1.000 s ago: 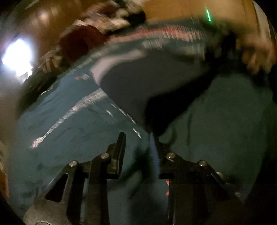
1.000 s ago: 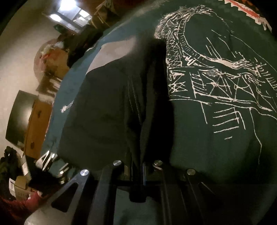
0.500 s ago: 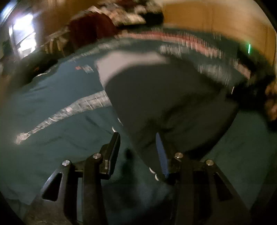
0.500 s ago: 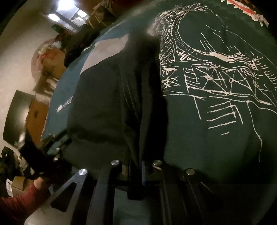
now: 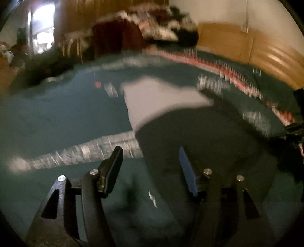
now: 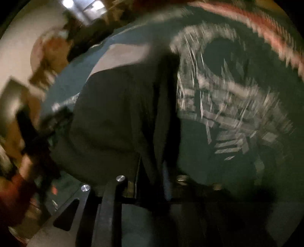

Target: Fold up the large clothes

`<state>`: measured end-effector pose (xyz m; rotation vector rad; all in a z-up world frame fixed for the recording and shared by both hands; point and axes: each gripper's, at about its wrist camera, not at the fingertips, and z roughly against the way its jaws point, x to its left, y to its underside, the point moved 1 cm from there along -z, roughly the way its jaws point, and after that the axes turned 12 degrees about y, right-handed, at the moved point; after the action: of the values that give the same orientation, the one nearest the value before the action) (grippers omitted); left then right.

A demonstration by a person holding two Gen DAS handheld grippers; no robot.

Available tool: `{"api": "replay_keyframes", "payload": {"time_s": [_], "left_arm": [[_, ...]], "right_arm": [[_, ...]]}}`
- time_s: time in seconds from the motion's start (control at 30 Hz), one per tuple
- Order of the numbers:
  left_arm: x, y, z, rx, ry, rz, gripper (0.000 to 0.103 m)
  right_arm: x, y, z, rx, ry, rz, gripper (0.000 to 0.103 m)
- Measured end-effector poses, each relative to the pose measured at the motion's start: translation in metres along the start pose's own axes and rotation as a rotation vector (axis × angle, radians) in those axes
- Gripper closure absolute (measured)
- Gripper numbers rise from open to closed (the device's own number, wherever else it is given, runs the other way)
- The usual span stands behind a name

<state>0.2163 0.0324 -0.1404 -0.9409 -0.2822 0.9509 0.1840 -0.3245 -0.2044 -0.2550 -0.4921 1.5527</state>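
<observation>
Soft, limp garment (image 5: 199,136); best taken by a hem corner. Left gripper (image 5: 150,161) just opening, empty. Right gripper (image 6: 150,182) just parting, fold seemingly still between.

Home, most likely bedroom. Wide soft surface under teal patterned blanket (image 5: 62,117), red-and-white border band (image 5: 224,70) along far edge, reads as bed. Wooden panel (image 5: 237,45), like headboard, behind it, pale wall above. Heap of mixed clothes (image 5: 161,28) piled at far end, dark red garment (image 5: 117,38) draped beside it. Bright window or doorway (image 5: 43,39) at far left. Right wrist view: cluttered floor with brown boxes (image 6: 49,57), lit opening (image 6: 83,5) at top. Both views dim, motion-blurred.
</observation>
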Motion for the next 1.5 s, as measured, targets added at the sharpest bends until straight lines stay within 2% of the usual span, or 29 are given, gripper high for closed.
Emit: {"api": "replay_keyframes", "payload": {"time_s": [0.07, 0.13, 0.2, 0.23, 0.27, 0.33, 0.37, 0.4, 0.47, 0.57, 0.63, 0.67, 0.7, 0.73, 0.77, 0.8, 0.87, 0.9, 0.97, 1.0, 1.03, 1.07, 1.1, 1.13, 1.17, 1.23, 1.3, 1.4, 1.5], "left_arm": [[0.009, -0.02, -0.002, -0.055, -0.03, -0.006, 0.042], [0.019, -0.039, -0.019, -0.067, -0.064, -0.01, 0.042], [0.028, -0.054, -0.044, -0.046, -0.085, 0.001, 0.042], [0.035, -0.058, -0.066, 0.005, -0.102, 0.019, 0.042], [0.04, -0.056, -0.081, 0.052, -0.133, 0.026, 0.042], [0.052, -0.043, -0.116, 0.174, -0.171, 0.038, 0.04], [0.056, -0.037, -0.122, 0.186, -0.163, 0.052, 0.04], [0.059, -0.036, -0.12, 0.165, -0.151, 0.069, 0.04], [0.063, -0.037, -0.109, 0.166, -0.142, 0.095, 0.041], [0.04, -0.036, -0.068, 0.104, -0.096, 0.024, 0.044], [0.012, -0.024, -0.029, 0.06, -0.054, -0.087, 0.042], [0.0, -0.012, -0.015, 0.065, -0.012, -0.103, 0.041], [-0.009, -0.002, -0.009, 0.088, 0.027, -0.097, 0.038], [-0.019, 0.019, -0.009, 0.161, 0.065, -0.103, 0.034], [-0.026, 0.036, -0.013, 0.217, 0.052, -0.128, 0.034], [-0.029, 0.047, -0.015, 0.221, 0.037, -0.136, 0.034], [-0.027, 0.051, -0.004, 0.186, 0.04, -0.072, 0.035], [-0.029, 0.046, 0.007, 0.166, 0.017, -0.061, 0.036], [-0.035, 0.043, 0.028, 0.111, -0.017, -0.057, 0.033], [-0.036, 0.047, 0.033, 0.111, -0.031, -0.042, 0.026], [-0.033, 0.058, 0.028, 0.152, -0.051, -0.033, 0.022], [-0.029, 0.073, 0.017, 0.201, -0.068, -0.018, 0.022], [-0.022, 0.081, 0.015, 0.198, -0.06, 0.024, 0.022], [-0.018, 0.079, 0.016, 0.187, -0.048, 0.05, 0.022], [-0.016, 0.074, 0.02, 0.186, -0.056, 0.058, 0.023], [-0.021, 0.063, 0.039, 0.146, -0.088, 0.038, 0.026], [-0.023, 0.059, 0.063, 0.101, -0.095, 0.049, 0.026], [-0.017, 0.073, 0.09, 0.101, -0.162, 0.084, 0.021], [-0.007, 0.102, 0.108, 0.133, -0.21, 0.163, 0.02]], "right_arm": [[0.009, -0.012, 0.025, -0.074, 0.031, 0.052, 0.072], [0.018, -0.033, 0.042, -0.157, 0.052, 0.074, 0.062], [0.031, -0.066, 0.04, -0.221, 0.028, 0.107, 0.062], [0.04, -0.086, 0.026, -0.235, 0.023, 0.131, 0.062], [0.046, -0.1, 0.012, -0.232, 0.019, 0.139, 0.063], [0.055, -0.13, -0.029, -0.172, 0.01, 0.146, 0.071], [0.055, -0.142, -0.055, -0.129, 0.048, 0.144, 0.077], [0.054, -0.149, -0.078, -0.088, 0.091, 0.141, 0.079], [0.051, -0.152, -0.11, -0.022, 0.091, 0.132, 0.08], [0.053, -0.154, -0.096, -0.04, 0.103, 0.149, 0.079], [0.054, -0.15, -0.074, -0.086, 0.126, 0.163, 0.078], [0.055, -0.145, -0.056, -0.128, 0.121, 0.166, 0.078], [0.056, -0.136, -0.043, -0.162, 0.121, 0.168, 0.078], [0.056, -0.12, -0.031, -0.183, 0.128, 0.166, 0.077], [0.055, -0.107, -0.031, -0.173, 0.124, 0.164, 0.077], [0.054, -0.093, -0.037, -0.134, 0.127, 0.166, 0.076], [0.053, -0.062, -0.06, -0.048, 0.143, 0.181, 0.076], [0.054, -0.056, -0.056, -0.096, 0.161, 0.188, 0.075], [0.054, -0.058, -0.043, -0.101, 0.191, 0.152, 0.07], [0.054, -0.057, -0.031, -0.13, 0.184, 0.124, 0.069], [0.055, -0.052, -0.018, -0.177, 0.181, 0.111, 0.065], [0.059, -0.04, -0.007, -0.219, 0.207, 0.111, 0.051], [0.061, -0.031, -0.01, -0.22, 0.232, 0.113, 0.038], [0.059, -0.016, -0.019, -0.177, 0.241, 0.114, 0.033], [0.057, 0.0, -0.035, -0.114, 0.216, 0.096, 0.033], [0.05, 0.009, -0.033, -0.133, 0.209, 0.043, 0.033], [0.049, 0.0, -0.018, -0.086, 0.228, -0.004, 0.033], [0.065, -0.001, 0.021, -0.157, 0.258, 0.011, 0.031], [0.087, 0.022, 0.045, -0.172, 0.263, 0.037, 0.023]]}}
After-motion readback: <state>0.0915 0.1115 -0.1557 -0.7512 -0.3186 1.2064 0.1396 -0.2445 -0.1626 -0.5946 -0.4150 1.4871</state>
